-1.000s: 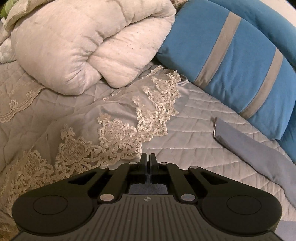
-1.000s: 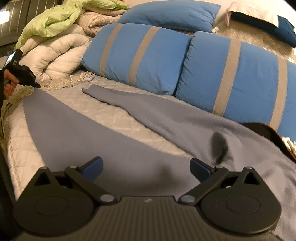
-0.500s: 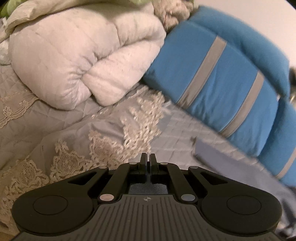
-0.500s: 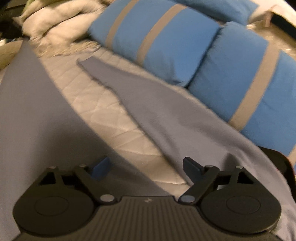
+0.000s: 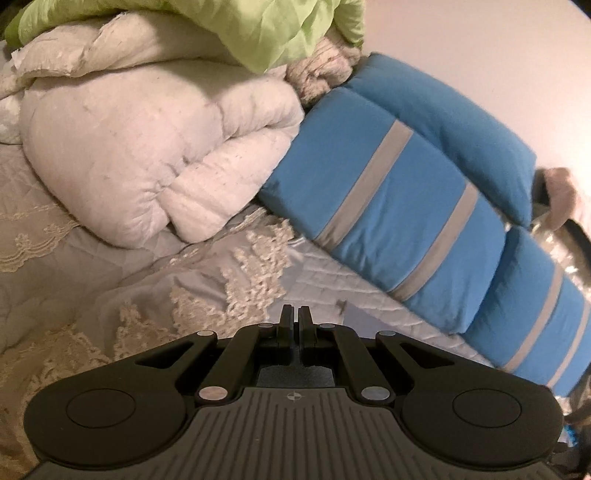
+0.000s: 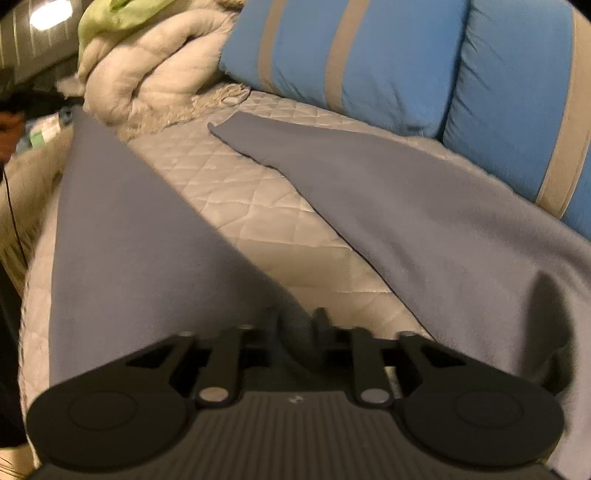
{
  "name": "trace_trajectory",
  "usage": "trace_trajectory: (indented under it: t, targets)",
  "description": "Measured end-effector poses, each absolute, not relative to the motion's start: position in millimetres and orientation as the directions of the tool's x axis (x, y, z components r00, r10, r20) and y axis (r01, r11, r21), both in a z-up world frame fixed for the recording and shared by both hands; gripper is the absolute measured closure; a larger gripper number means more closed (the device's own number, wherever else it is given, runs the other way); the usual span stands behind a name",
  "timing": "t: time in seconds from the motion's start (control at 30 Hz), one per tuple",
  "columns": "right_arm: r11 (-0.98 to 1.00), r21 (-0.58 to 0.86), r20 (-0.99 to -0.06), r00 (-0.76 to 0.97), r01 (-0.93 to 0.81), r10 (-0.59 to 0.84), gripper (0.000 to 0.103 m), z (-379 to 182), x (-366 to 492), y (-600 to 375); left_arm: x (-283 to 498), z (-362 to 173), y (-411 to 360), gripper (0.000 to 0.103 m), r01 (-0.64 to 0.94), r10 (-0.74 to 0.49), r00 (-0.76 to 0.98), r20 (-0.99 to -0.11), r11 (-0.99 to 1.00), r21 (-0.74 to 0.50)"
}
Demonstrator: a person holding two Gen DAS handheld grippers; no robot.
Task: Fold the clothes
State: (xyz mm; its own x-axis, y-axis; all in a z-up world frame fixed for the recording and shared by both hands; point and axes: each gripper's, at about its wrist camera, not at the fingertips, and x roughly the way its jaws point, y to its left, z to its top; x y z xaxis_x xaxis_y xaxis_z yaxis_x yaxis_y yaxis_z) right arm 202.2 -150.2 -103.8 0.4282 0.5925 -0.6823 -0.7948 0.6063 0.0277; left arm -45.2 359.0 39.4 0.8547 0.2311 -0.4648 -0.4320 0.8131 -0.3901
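Grey-blue trousers (image 6: 406, 206) lie spread on a quilted bed. One leg (image 6: 122, 221) is pulled taut up to the far left, where my left gripper (image 6: 40, 103) holds its end in a person's hand. In the left wrist view that gripper (image 5: 294, 314) is shut, with a patch of grey cloth (image 5: 295, 373) showing behind the fingers. My right gripper (image 6: 297, 321) is at the crotch, its jaws closing, a ridge of the grey fabric pinched between them. The other leg lies flat towards the pillows.
Blue pillows with grey stripes (image 6: 369, 55) line the back of the bed. A rolled white duvet (image 5: 147, 147) with a green blanket (image 5: 221, 29) on top sits at the left. A lace-edged cover (image 5: 240, 295) lies beneath my left gripper. Quilted bedspread (image 6: 258, 206) shows between the two legs.
My right gripper went from wide open to shut on the fabric at the crotch after moving in low. My left gripper rose and tilted up, lifting the leg end.
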Motion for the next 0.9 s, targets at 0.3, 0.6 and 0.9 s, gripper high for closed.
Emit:
trace_trajectory:
  t: [0.3,0.6,0.9]
  targets:
    - [0.645,-0.281,-0.588,0.658,-0.711,0.469,0.099,-94.9,155.4,-131.5,-7.7,5.3,363.8,0.101,-0.507,0.289,0.768,-0.571,0.819,-0.268]
    - [0.633,-0.379,-0.604,0.699,-0.675,0.384,0.092,-109.4,156.5,-118.0,48.7,-36.1,359.9,0.1,-0.547,0.347,0.636,-0.689,0.833,-0.085]
    - [0.757,-0.284,-0.569,0.739,-0.588,0.36,0.003,-101.3,165.9,-140.1,60.2,-33.3,369.6,0.088,-0.611,0.405,0.541,-0.737,0.791,-0.014]
